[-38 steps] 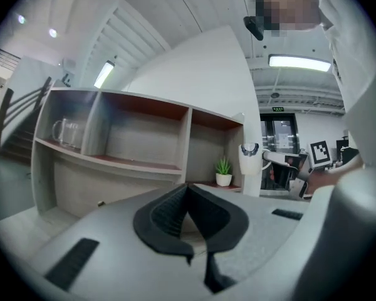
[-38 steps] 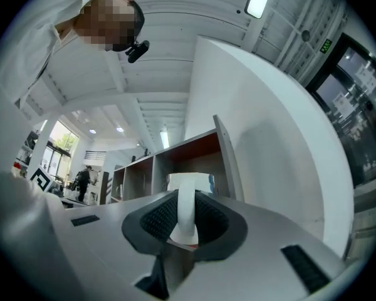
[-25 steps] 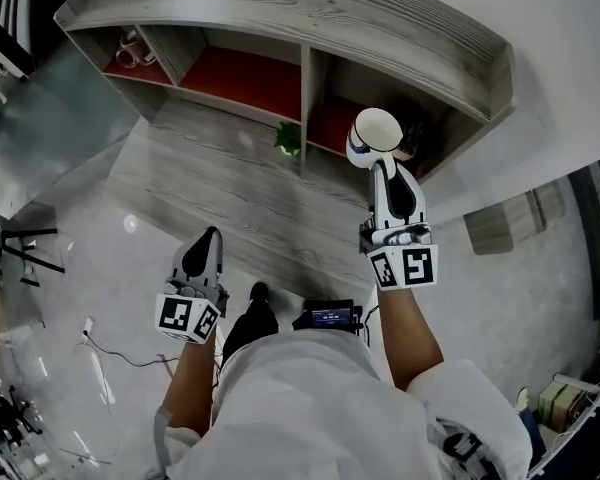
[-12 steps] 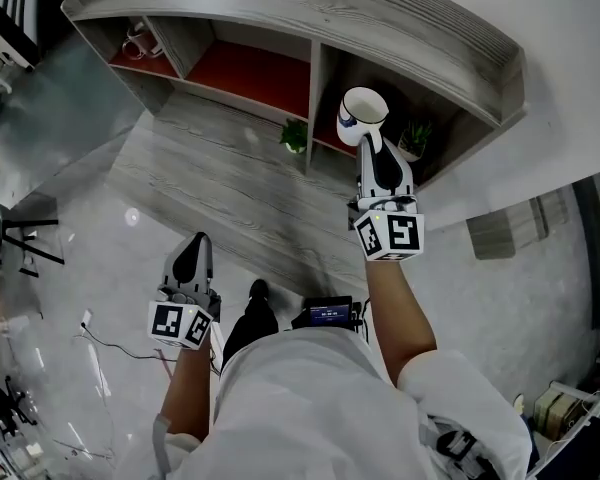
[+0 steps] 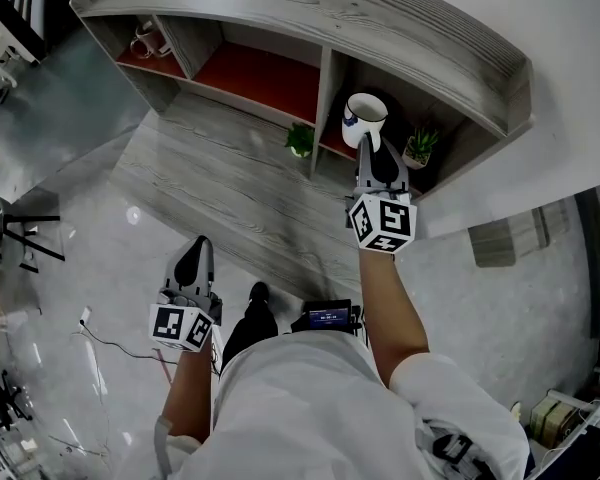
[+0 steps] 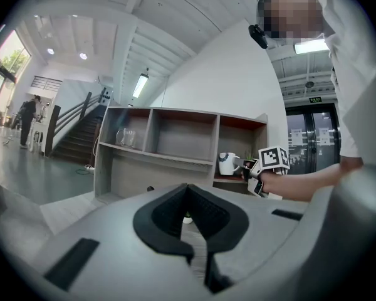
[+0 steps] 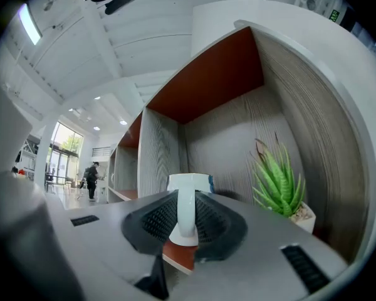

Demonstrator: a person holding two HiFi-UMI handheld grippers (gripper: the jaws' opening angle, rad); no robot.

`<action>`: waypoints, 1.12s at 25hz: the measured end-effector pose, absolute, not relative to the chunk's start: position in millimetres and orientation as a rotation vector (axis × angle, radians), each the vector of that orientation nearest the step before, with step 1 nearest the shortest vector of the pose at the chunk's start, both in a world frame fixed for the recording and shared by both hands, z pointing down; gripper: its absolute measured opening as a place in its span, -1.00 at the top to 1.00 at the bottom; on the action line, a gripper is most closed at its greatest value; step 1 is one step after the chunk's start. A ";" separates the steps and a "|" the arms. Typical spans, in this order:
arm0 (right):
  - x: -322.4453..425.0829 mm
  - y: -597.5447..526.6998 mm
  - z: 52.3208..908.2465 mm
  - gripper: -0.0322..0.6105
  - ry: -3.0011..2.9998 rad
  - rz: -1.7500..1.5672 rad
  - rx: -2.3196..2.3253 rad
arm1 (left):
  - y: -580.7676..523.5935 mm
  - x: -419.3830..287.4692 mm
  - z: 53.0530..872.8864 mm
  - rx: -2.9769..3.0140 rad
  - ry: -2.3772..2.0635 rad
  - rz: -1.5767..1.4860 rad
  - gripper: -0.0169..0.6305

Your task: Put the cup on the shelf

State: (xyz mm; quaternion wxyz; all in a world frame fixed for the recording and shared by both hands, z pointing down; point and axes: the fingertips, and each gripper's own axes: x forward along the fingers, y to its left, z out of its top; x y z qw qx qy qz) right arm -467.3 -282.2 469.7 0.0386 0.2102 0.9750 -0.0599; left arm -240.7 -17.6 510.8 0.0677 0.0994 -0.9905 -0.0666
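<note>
Right arm stretched far, right claw (image 5: 367, 143) clamped on handle of white cup (image 5: 364, 116), at shelf (image 5: 310, 13) right compartment, potted plant (image 5: 421, 148) just right, left claw (image 5: 197, 246) low, closed, empty

At upper centre, the outstretched right arm's right claw (image 5: 369, 150) clamps the cup (image 5: 364, 118) by its handle. The left claw (image 5: 196, 250) sits lower left, held low, jaws together.

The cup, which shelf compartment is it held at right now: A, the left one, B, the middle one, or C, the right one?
C: the right gripper has its jaws clamped on the handle of the cup at the right compartment, with the potted plant beside it.
</note>
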 end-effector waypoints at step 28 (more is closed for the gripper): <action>-460.8 -275.1 494.4 0.65 3.086 -0.010 0.644 | -26.1 -240.9 517.1 0.359 -2.968 -0.244 0.93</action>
